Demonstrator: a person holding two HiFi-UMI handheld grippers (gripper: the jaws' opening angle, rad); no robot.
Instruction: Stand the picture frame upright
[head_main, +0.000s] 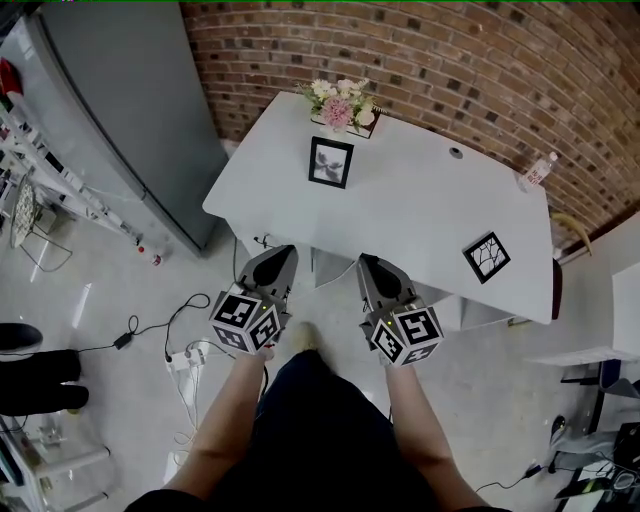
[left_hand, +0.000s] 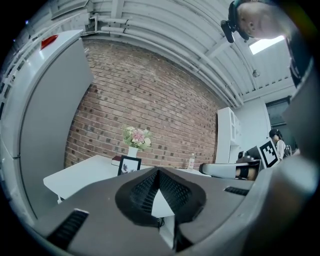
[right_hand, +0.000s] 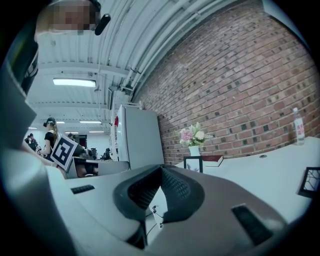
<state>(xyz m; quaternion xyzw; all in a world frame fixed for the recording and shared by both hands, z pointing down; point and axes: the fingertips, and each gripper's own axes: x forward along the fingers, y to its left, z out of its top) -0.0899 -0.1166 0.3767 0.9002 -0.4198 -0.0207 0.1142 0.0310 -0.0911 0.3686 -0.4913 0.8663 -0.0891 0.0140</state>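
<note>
The person is standing before the white surface (head_main: 420, 205), holding the left gripper (head_main: 282, 254) and the right gripper (head_main: 368, 263) side by side, short of its near edge. Both are keeping their jaws pressed together and gripping nothing. One picture frame (head_main: 487, 257) is lying flat near the surface's front right corner, well apart from both grippers. A second frame (head_main: 331, 162) is standing upright towards the back, just in front of a vase of flowers (head_main: 338, 103).
</note>
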